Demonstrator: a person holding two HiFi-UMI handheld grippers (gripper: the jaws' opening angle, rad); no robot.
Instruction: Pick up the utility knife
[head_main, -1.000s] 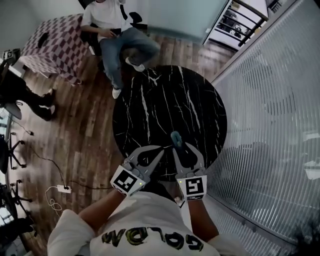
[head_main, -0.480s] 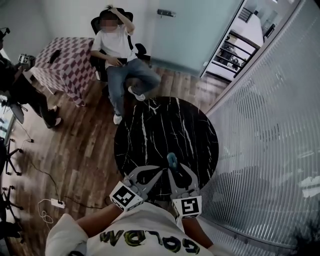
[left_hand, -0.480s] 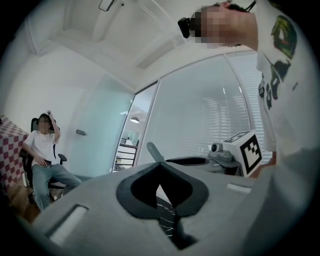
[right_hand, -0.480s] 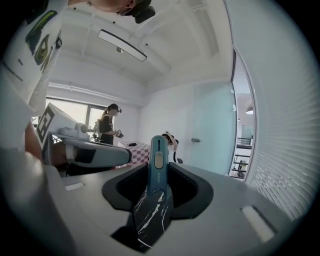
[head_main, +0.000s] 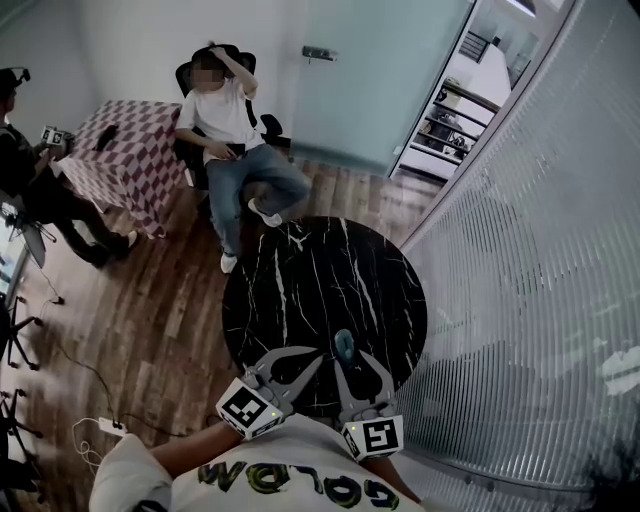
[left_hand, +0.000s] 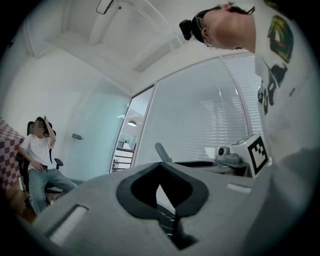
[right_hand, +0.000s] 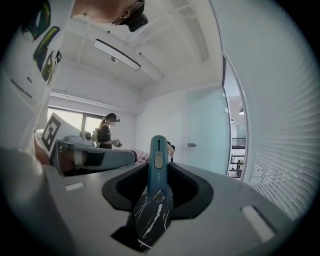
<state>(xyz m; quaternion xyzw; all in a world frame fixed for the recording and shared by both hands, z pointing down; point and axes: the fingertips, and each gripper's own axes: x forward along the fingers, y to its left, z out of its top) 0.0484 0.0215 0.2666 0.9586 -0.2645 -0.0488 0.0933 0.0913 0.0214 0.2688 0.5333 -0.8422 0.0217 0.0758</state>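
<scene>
The right gripper (right_hand: 159, 176) has its fingers clamped on the teal utility knife (right_hand: 158, 155), lifted above the black marble table (head_main: 300, 290). The left gripper (left_hand: 161, 192) seems empty, fingers together.

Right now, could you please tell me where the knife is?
The knife is held in the right gripper, over the near edge of the black table, just right of the left gripper in the head view.
</scene>
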